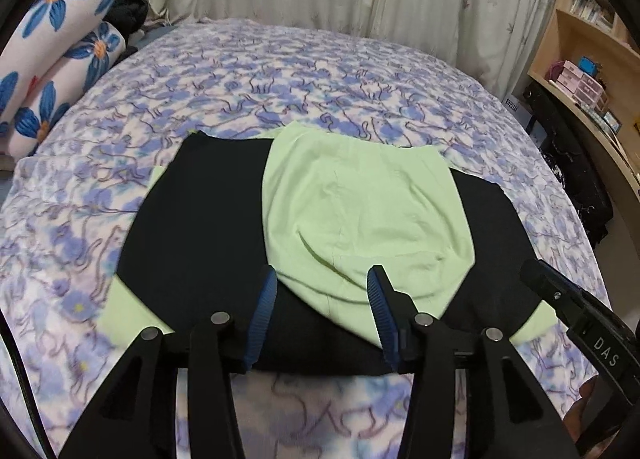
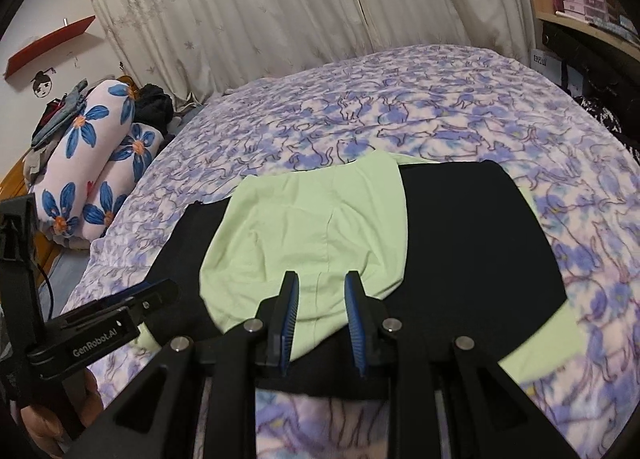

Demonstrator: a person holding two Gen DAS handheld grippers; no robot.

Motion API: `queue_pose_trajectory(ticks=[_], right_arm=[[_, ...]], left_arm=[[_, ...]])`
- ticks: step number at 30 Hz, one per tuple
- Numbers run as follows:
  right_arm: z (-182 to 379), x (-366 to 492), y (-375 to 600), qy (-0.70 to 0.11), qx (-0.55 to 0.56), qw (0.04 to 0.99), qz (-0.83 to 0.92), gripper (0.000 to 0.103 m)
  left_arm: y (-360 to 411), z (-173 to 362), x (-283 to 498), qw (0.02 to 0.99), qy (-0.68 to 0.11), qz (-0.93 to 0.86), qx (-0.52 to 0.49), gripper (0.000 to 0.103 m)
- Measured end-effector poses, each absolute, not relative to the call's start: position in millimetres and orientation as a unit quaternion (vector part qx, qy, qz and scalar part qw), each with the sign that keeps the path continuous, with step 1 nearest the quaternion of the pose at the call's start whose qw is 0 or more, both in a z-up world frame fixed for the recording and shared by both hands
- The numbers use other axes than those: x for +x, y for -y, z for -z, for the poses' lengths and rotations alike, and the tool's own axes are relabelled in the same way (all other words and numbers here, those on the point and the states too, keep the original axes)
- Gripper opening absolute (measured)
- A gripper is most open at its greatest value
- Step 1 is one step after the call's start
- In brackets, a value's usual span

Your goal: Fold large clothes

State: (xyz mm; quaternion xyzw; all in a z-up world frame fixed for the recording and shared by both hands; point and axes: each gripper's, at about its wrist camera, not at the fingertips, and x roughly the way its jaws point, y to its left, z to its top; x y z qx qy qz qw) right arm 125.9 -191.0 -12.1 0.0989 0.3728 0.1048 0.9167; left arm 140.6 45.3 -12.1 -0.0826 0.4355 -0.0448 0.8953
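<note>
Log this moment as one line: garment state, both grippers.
garment: black-and-green garment folded on bedspread | left gripper: open, empty | right gripper: open, empty

My left gripper (image 1: 322, 279) points down toward twelve o'clock, jaws apart with nothing clamped between them. My right gripper (image 2: 320, 285) points the same way, jaws parted more narrowly, also empty. My left hand (image 2: 52, 415) shows at eight o'clock, wrapped round its handle.
</note>
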Motion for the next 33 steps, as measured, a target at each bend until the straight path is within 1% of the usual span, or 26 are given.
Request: queue_pose_trajectory(ticks=[6,8,9,14,23,29,33], right_arm=[[2.6,92.5,191.0,-0.367,0.107,0.917,-0.114,0.025],[1.1,82.3,191.0,-0.363,0.107,0.918,-0.115,0.031],[0.9,76.9,190.2,-0.360,0.106,0.920,-0.115,0.032],[7.8,63.4,182.5,-0.361,0.099,0.920,-0.119,0.033],[33.7,64.4,167.8,-0.367,0.080,0.919,-0.122,0.033],[47.0,77.1,162.6,-0.372,0.080,0.916,-0.128,0.033],[55.0,86.9,158.6,-0.376,0.082,0.914,-0.130,0.033]], left_arm=[[-50.4,-5.5,104.6,0.900,-0.425,0.043,-0.090,0.050],[-55.1,-8.9,92.5,0.901,-0.421,0.042,-0.095,0.053],[-57.0,-9.2,88.1,0.902,-0.419,0.042,-0.096,0.054],[-65.6,-2.9,67.5,0.900,-0.424,0.039,-0.097,0.057],[-76.5,48.4,64.4,0.876,-0.469,0.034,-0.104,0.057],[-88.9,85.6,74.0,0.859,-0.494,0.033,-0.132,0.057],[-96.7,106.7,84.0,0.844,-0.506,0.044,-0.172,0.057]])
